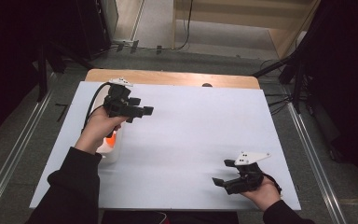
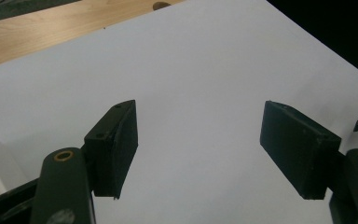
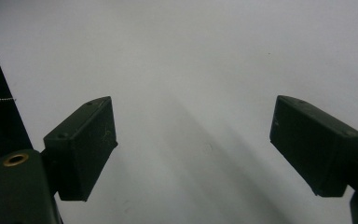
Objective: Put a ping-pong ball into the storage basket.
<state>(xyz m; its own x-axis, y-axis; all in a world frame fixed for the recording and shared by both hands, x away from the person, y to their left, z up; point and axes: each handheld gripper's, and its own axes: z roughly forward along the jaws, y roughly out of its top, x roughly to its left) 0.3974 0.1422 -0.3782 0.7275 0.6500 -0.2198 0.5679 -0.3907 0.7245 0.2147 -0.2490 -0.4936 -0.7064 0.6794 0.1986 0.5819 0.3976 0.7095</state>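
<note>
On the white sheet (image 1: 186,140) that covers the wooden table (image 1: 168,77), both grippers hang with nothing between their jaws. Toward the far left corner of that sheet, the left gripper (image 1: 142,111) is held above the surface in the person's left hand (image 1: 98,128), its jaws pointing across toward the middle of the sheet and standing apart, released; its own view shows the two black pads (image 2: 116,144) parted over bare white paper, with the wooden table edge beyond. Just under that hand, near the sheet's left edge, lies a white object with an orange part (image 1: 111,142), partly hidden by the wrist, so what it is cannot be told; the gripper is not touching it. Near the sheet's front right corner, well apart from the left gripper, the right gripper (image 1: 221,179) sits low in the right hand (image 1: 263,193), jaws aimed leftward along the sheet and likewise spread wide and empty, over plain paper in its own view.
</note>
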